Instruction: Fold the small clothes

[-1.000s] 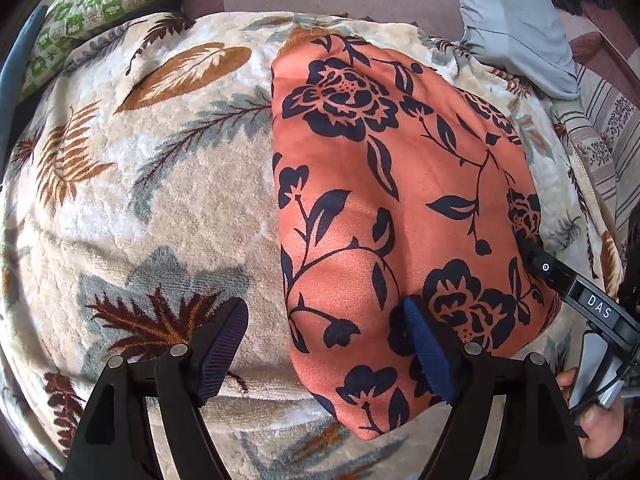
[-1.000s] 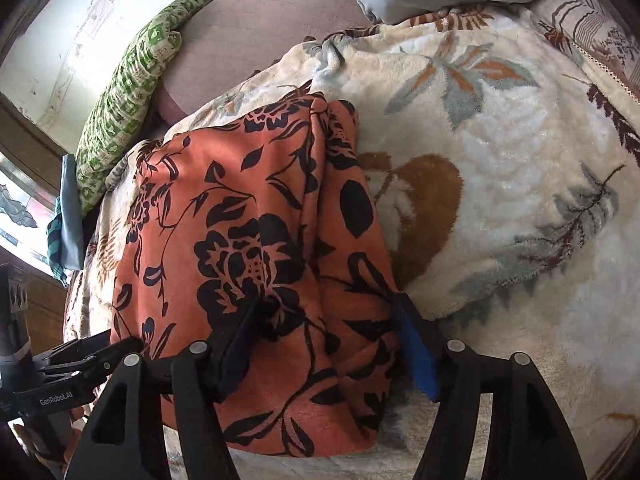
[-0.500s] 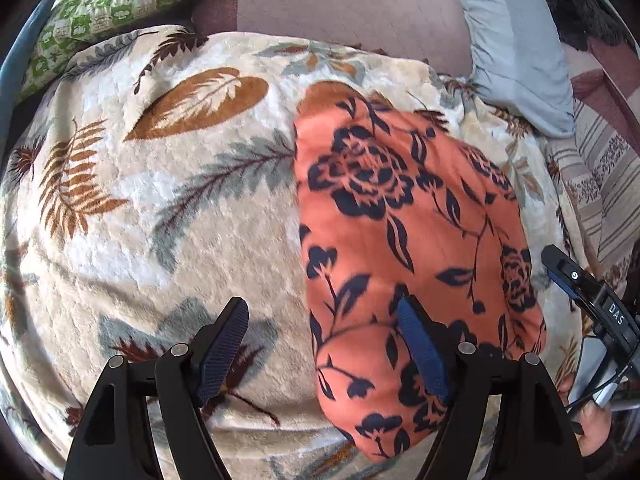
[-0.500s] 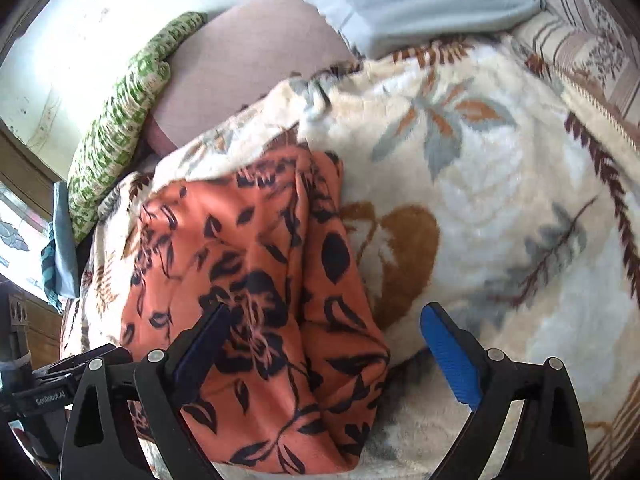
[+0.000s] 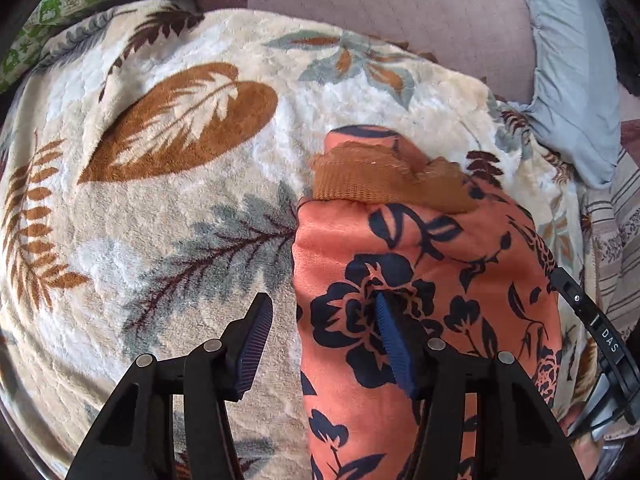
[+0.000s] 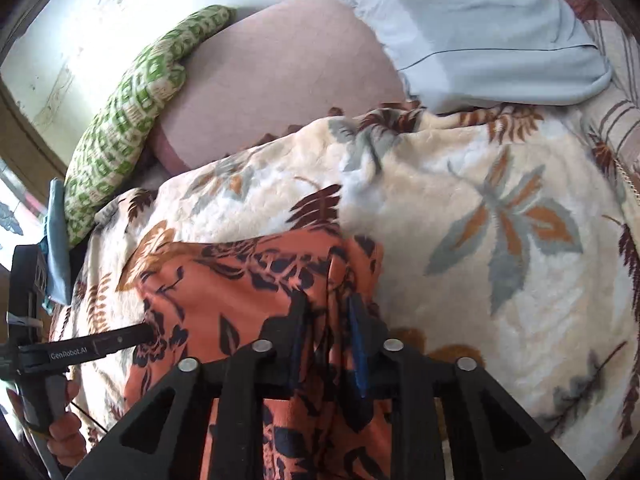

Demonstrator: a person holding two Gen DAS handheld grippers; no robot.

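Note:
An orange garment with dark navy flowers lies on a cream leaf-print blanket. Its far end is turned back and shows a brown mesh lining. My left gripper is open over the garment's left edge, one finger on the cloth, the other over the blanket. In the right wrist view my right gripper is shut on a bunched fold at the right edge of the garment, which hangs lifted between the pads. The left gripper's body shows at the left.
A pink cushion, a green patterned pillow and a light blue pillow lie beyond the blanket. A striped cover is at the right. The right gripper's body shows at the right edge.
My right gripper closed on the garment's right edge and lifted it. Both grippers pulled back toward me. The garment's far end folded over, showing its brown lining.

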